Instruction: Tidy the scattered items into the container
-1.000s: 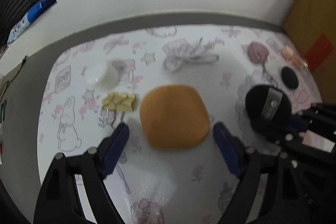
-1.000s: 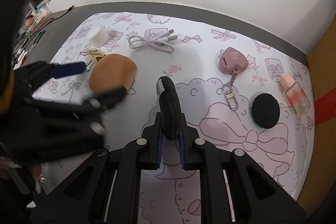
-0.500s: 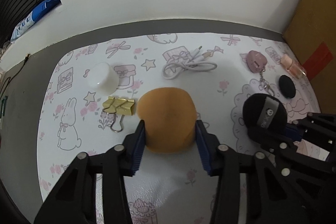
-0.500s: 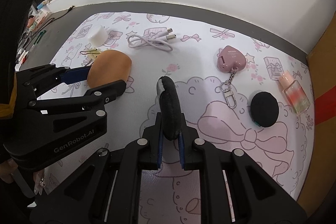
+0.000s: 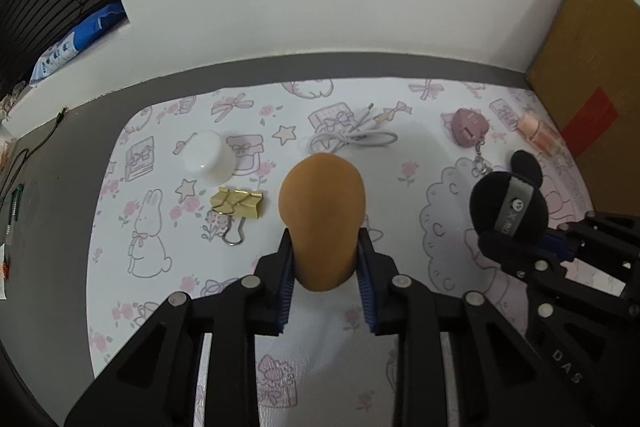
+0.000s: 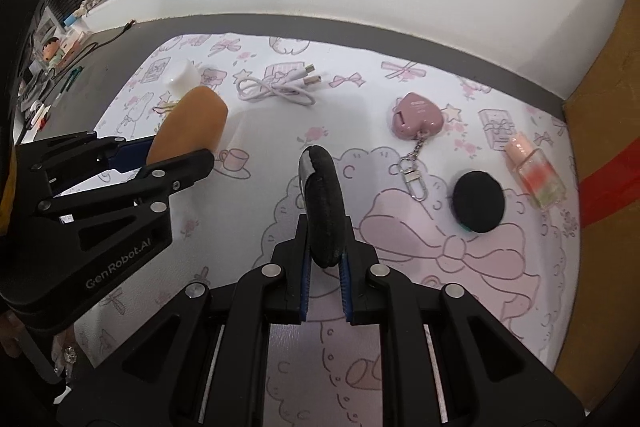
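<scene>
Left gripper (image 5: 324, 267) clamps the orange sponge (image 5: 322, 219) lifted over the mat (image 5: 160, 227), gold clip (image 5: 238, 205) just left of it, right gripper (image 6: 325, 267) pinches the black puff (image 6: 324, 203) edge-on to its right.

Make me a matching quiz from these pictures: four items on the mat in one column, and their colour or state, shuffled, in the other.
Items
1. makeup sponge
2. powder puff
3. binder clip
4. heart keychain

States
A. pink, lying on the mat
B. gold, lying on the mat
C. orange, squeezed in the left gripper
D. black, clamped in the right gripper

Pairs: 1-C, 2-D, 3-B, 4-A
</scene>
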The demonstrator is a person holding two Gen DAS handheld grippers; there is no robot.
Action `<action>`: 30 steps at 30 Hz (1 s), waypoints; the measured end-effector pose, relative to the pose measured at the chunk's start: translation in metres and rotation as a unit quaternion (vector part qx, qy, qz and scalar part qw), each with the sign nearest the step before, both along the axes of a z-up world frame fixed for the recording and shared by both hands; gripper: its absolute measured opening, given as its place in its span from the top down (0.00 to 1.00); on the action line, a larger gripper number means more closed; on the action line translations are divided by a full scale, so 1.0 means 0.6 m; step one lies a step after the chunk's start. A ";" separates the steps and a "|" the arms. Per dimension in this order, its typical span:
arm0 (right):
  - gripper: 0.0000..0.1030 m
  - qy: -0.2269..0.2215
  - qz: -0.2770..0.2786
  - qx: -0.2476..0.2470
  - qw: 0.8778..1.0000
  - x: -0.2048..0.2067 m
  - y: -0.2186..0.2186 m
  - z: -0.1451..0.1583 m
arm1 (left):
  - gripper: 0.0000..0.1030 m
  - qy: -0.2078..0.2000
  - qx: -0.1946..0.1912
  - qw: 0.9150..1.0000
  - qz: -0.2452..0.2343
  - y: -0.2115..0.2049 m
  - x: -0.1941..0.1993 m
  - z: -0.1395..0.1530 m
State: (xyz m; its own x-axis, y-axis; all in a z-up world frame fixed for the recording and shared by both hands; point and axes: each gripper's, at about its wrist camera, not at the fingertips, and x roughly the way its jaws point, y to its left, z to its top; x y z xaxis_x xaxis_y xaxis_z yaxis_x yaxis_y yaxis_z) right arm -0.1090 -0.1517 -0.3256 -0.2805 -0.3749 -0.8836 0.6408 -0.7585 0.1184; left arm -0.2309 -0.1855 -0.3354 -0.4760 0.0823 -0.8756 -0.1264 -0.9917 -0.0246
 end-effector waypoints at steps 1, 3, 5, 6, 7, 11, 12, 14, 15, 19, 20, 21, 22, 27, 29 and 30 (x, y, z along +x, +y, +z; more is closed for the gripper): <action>0.88 0.001 -0.002 0.000 1.000 0.001 0.002 0.005 | 0.73 0.000 0.000 1.000 0.002 -0.001 0.002 0.006; 0.88 0.006 -0.006 -0.002 1.000 0.004 0.007 0.022 | 0.73 0.002 0.001 1.000 0.009 -0.002 0.009 0.024; 0.88 0.012 -0.012 -0.003 1.000 0.008 0.014 0.047 | 0.73 0.005 0.009 1.000 0.018 -0.004 0.017 0.047; 0.88 0.015 -0.014 -0.005 1.000 0.009 0.018 0.061 | 0.73 0.008 0.012 1.000 0.021 -0.006 0.021 0.060; 0.88 0.019 -0.017 -0.007 1.000 0.011 0.021 0.074 | 0.73 0.012 0.011 1.000 0.022 -0.007 0.026 0.072; 0.88 0.039 -0.027 -0.012 0.999 0.024 0.036 0.139 | 0.73 0.031 0.014 0.999 0.019 -0.011 0.050 0.136; 0.88 0.045 -0.030 -0.014 0.998 0.030 0.041 0.159 | 0.73 0.037 0.016 0.999 0.019 -0.010 0.055 0.153; 0.88 0.053 -0.035 -0.020 0.998 0.037 0.046 0.190 | 0.73 0.050 0.019 0.998 0.021 -0.008 0.067 0.188; 0.88 0.056 -0.037 -0.022 0.998 0.041 0.050 0.204 | 0.73 0.054 0.021 0.998 0.021 -0.007 0.071 0.202; 0.88 0.079 -0.044 -0.026 0.996 0.059 0.069 0.276 | 0.73 0.078 0.028 0.996 0.020 -0.001 0.092 0.260; 0.88 0.084 -0.046 -0.027 0.995 0.063 0.073 0.289 | 0.73 0.085 0.029 0.996 0.019 0.000 0.099 0.277; 0.88 0.088 -0.049 -0.028 0.995 0.067 0.077 0.301 | 0.73 0.091 0.030 0.995 0.018 0.001 0.106 0.292; 0.88 0.093 -0.052 -0.028 0.994 0.072 0.082 0.316 | 0.73 0.097 0.031 0.995 0.017 0.002 0.113 0.307; 0.88 0.116 -0.066 -0.038 0.990 0.097 0.114 0.393 | 0.73 0.125 0.035 0.991 0.015 0.007 0.143 0.370; 0.88 0.128 -0.070 -0.041 0.988 0.108 0.125 0.422 | 0.73 0.137 0.036 0.990 0.012 0.009 0.154 0.392; 0.88 0.135 -0.072 -0.041 0.987 0.114 0.131 0.434 | 0.73 0.143 0.036 0.989 0.011 0.011 0.160 0.403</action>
State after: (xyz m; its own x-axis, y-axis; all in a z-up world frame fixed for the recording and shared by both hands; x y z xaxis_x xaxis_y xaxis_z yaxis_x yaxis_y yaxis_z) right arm -0.0408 -0.0733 -0.0653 -0.5573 -0.3816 -0.7374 0.5433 -0.8392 0.0237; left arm -0.1346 -0.1791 -0.0936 -0.7062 0.1262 -0.6966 -0.1171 -0.9913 -0.0608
